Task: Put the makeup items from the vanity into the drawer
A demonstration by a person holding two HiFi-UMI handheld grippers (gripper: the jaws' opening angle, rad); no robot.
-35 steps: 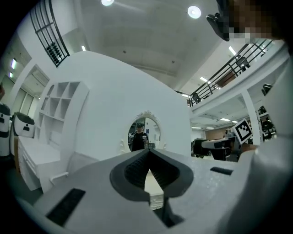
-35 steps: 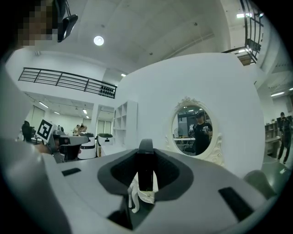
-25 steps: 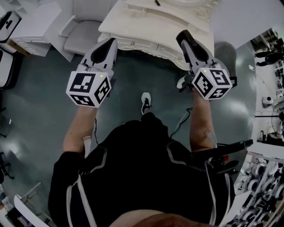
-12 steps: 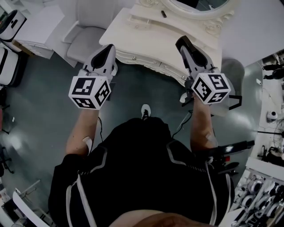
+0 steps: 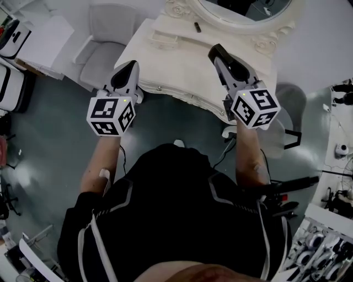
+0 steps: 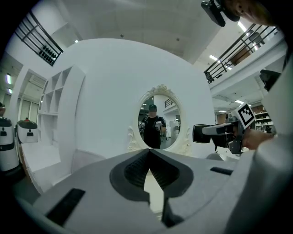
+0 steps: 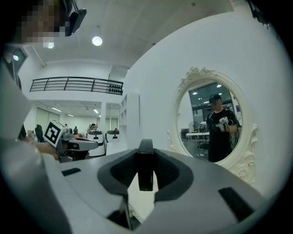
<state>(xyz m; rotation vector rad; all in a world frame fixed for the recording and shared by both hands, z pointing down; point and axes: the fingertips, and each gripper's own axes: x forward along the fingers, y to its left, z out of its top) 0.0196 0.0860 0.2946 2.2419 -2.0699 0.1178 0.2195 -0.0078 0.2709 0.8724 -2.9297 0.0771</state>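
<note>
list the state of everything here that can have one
left gripper: fingers shut, nothing between them
right gripper: fingers shut on a dark tube, which stands upright
vanity drawer: looks closed, front flush
small dark item: lying on the vanity top, untouched

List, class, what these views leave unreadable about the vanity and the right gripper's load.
- Head view: small dark item on the vanity, too small to identify.
- Right gripper view: dark thing between the right gripper jaws, lower end behind the gripper body.
- Head view: mirror cut by the top edge; drawer hidden beneath the vanity top.
</note>
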